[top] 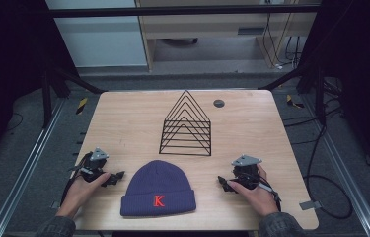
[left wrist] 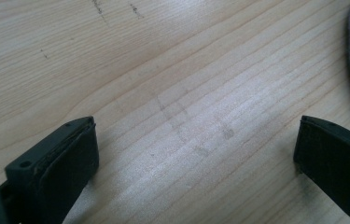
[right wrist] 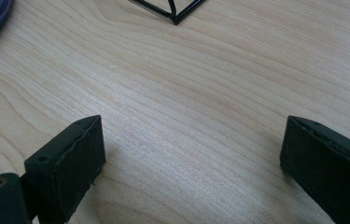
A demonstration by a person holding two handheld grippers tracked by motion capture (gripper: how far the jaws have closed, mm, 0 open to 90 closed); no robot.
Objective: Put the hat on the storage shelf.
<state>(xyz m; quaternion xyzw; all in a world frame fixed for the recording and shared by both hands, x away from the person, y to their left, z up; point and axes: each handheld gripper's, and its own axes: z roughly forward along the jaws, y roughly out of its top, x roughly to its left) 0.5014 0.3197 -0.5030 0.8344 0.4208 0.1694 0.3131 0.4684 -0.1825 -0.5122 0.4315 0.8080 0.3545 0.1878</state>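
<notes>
Tools in your hands, left tool [top: 115, 177] and right tool [top: 223, 182] both gaping wide with nothing between the jaws, resting low on the table [top: 123, 123], navy beanie [top: 158, 190] with red K lying flat between them, black wire rack [top: 186, 124] standing just behind it

High view dim, dark at edges; gripper views bright, sharp wood grain, soft shadows.
</notes>
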